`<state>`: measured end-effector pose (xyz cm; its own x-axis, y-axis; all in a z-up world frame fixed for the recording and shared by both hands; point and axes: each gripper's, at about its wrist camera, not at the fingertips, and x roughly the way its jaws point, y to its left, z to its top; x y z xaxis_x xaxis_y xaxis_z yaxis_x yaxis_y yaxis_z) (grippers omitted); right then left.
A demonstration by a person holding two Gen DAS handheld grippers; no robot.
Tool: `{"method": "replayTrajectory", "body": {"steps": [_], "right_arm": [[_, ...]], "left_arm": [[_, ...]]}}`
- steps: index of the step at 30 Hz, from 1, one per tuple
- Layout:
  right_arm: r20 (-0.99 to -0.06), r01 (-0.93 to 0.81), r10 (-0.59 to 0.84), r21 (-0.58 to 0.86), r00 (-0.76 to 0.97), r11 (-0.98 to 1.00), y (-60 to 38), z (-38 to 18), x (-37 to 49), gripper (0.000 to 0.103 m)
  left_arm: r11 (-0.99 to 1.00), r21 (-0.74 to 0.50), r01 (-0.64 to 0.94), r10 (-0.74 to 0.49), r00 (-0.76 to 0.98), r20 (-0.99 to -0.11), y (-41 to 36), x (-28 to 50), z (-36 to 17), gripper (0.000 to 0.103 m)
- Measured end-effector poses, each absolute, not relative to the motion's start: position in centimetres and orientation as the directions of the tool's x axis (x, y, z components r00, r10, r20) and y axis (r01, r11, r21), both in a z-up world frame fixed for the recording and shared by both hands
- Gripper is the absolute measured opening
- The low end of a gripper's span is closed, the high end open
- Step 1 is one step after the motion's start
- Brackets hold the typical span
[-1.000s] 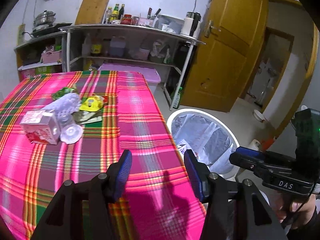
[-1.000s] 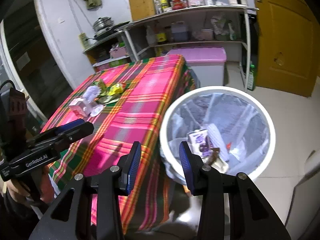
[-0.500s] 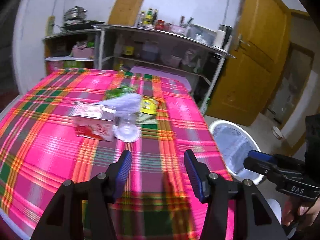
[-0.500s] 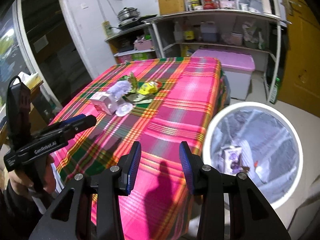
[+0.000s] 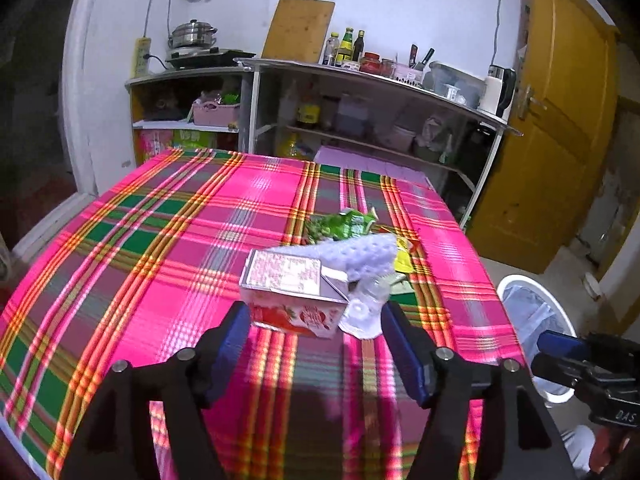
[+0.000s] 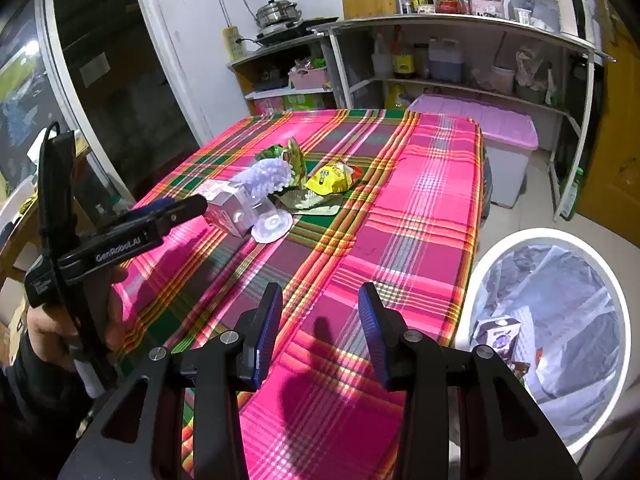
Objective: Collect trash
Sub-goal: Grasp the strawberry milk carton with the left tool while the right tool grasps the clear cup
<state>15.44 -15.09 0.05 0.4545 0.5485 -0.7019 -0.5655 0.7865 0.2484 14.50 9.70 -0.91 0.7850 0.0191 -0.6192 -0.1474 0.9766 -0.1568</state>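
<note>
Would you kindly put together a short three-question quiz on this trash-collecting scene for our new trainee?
1. True or false: the left gripper has its jaws open.
2. Which item lies nearest the left gripper: A) the yellow wrapper, B) the pink carton, C) the green wrapper?
3. Fill in: the purple carton lies inside the ____.

Key: 1 true; 2 B; 3 white bin, which stands on the floor beside the table.
</note>
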Motion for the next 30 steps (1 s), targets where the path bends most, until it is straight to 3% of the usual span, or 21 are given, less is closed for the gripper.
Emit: {"method": "replayTrajectory", "body": {"steps": [13, 30], "right_arm": [[-0.717, -0.576, 0.541, 0.237, 0.44, 0.783, -13.3, -0.4, 16.7, 0.041], [-0.726, -0.584, 0.537, 0.229, 0.43, 0.778, -12.1, -0.6, 17.6, 0.041]], "left_arm": [[0.985, -0.118, -0.127, 0.025, 0.778, -0.628, 10.8, 17.5, -2.0, 0.076], [0.981, -0.148, -0.127, -0.003, 0.75, -0.661, 11.7, 18.8, -3.5, 0.075]]}}
